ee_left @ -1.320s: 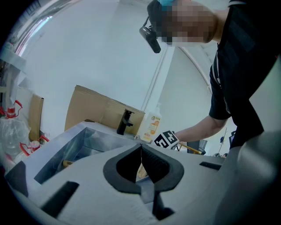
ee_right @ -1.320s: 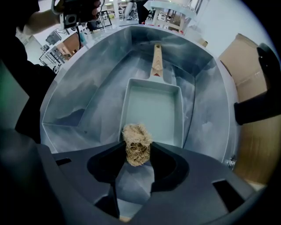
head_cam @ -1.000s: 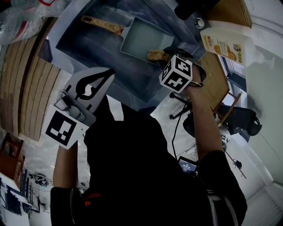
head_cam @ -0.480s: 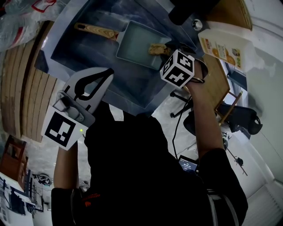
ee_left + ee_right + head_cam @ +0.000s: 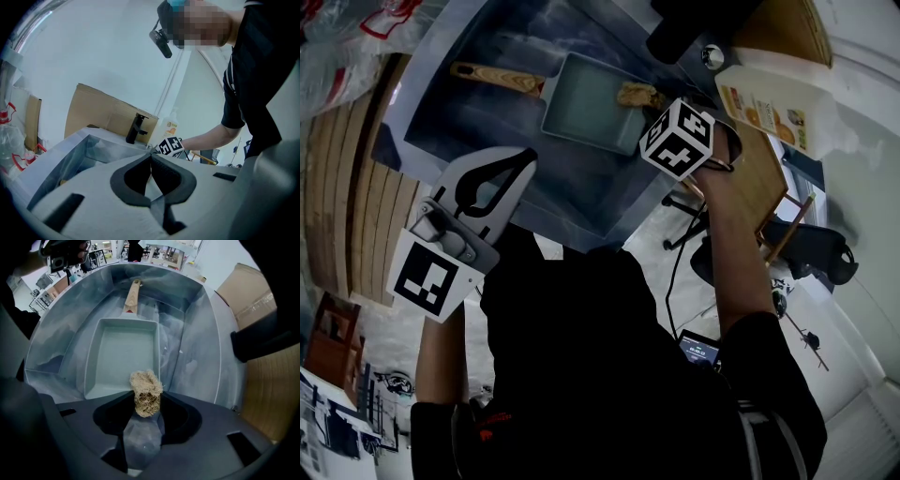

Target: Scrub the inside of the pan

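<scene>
A fibrous scrubber (image 5: 146,391) is clamped in the right gripper (image 5: 146,401) at the near rim of the rectangular pan (image 5: 124,352) laid in the sink (image 5: 197,333), while the left gripper (image 5: 151,158) is held closed on nothing, apart from the pan.

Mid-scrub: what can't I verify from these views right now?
- Head view: the marker cube hides the jaws of the right gripper.
- Right gripper view: its body covers the pan's near rim; whether the scrubber touches the pan is unclear.
- Left gripper view: the sink wall hides the pan's inside.
- Head view: bottle label print too small.
</scene>
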